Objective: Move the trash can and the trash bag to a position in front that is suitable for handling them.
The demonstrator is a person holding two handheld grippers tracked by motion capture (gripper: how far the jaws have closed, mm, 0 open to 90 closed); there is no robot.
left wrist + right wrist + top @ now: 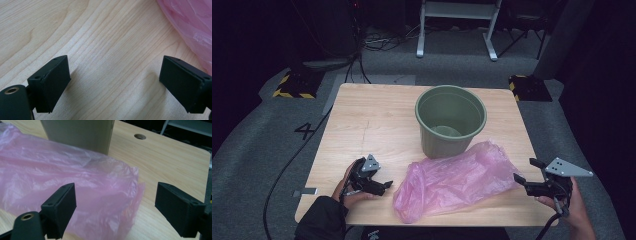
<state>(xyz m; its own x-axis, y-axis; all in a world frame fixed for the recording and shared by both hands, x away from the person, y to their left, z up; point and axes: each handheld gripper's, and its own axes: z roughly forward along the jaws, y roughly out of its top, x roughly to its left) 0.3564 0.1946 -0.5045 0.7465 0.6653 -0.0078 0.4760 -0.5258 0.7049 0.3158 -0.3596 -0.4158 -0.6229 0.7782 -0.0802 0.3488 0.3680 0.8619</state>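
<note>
pink bag [455,181] is laid lengthwise between both wide-open grippers, its end sat closer to the right gripper [528,176] than the left gripper [384,186]

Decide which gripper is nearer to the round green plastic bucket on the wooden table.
Left, narrowly. The left gripper sits toward the table's near-left edge from the round green plastic bucket, open. The right gripper hovers off its near-right side, beyond the pink bag.

One green bucket [450,120], one pink plastic bag [454,180], two grippers, one wooden table [362,125].
</note>
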